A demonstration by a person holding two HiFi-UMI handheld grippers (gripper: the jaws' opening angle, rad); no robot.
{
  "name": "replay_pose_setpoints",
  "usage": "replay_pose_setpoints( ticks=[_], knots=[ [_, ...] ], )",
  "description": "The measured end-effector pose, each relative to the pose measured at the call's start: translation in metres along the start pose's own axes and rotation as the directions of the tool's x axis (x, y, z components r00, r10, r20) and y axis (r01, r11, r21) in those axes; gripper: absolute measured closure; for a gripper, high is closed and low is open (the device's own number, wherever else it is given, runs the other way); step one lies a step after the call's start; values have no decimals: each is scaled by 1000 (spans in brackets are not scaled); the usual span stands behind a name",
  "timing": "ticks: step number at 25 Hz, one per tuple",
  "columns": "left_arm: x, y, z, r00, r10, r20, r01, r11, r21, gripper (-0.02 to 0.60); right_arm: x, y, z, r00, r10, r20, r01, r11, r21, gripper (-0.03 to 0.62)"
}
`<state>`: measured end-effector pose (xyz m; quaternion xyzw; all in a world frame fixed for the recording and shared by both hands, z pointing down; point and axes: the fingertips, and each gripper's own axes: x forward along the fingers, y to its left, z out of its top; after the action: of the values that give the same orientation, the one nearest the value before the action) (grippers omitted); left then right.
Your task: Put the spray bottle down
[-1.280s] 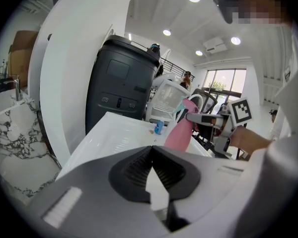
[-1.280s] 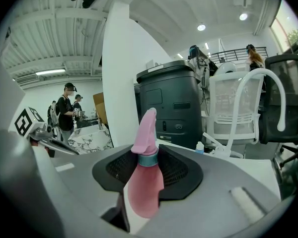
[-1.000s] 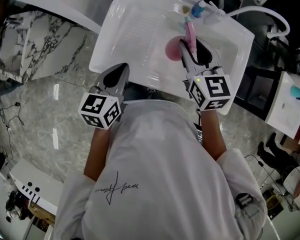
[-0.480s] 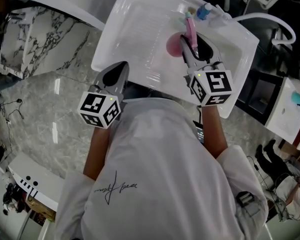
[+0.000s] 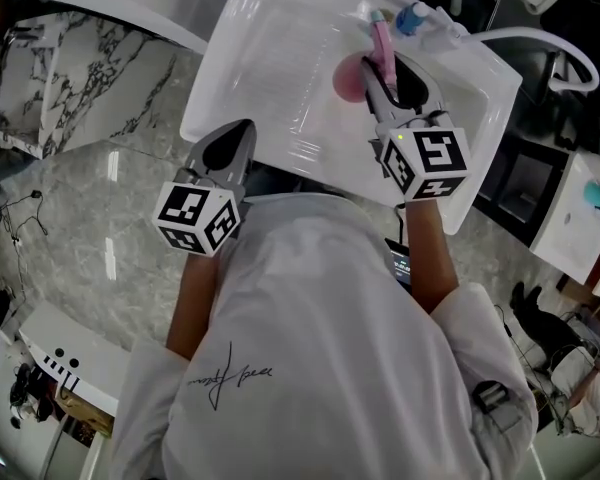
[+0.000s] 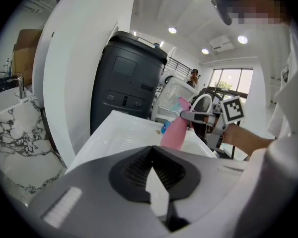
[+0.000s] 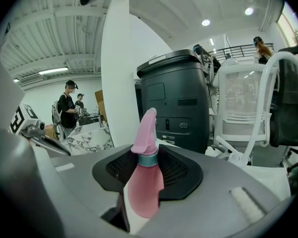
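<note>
A pink spray bottle (image 5: 348,76) with a teal collar hangs upright over the white table (image 5: 270,58). My right gripper (image 5: 385,71) is shut on it. In the right gripper view the bottle (image 7: 145,182) fills the gap between the jaws, with its nozzle sticking up past the right gripper (image 7: 145,152). The left gripper view shows the bottle (image 6: 175,132) held a little above the table top. My left gripper (image 5: 238,133) hovers at the table's near edge. The left gripper (image 6: 150,150) is shut, its tips touching and nothing between them.
A blue-capped item (image 5: 412,16) lies at the table's far edge, just beyond the bottle. A tall dark grey bin (image 7: 179,98) and a white chair (image 7: 243,108) stand behind the table. Marble floor (image 5: 100,218) lies to the left. People (image 7: 68,110) stand in the background.
My right gripper has carried the pink bottle a little farther over the table, away from the person. The left gripper has stayed in place.
</note>
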<state>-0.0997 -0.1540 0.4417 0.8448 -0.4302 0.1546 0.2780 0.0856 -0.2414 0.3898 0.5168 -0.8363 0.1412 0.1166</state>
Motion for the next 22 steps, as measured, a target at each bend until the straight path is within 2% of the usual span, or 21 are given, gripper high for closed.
replay_pose_setpoints(
  ticks=[22],
  knots=[
    [10,11,-5,999,5,-33,-5,1000,-18,541,41,-18,0,1000,-11,-1,11,1000,18,468]
  ],
)
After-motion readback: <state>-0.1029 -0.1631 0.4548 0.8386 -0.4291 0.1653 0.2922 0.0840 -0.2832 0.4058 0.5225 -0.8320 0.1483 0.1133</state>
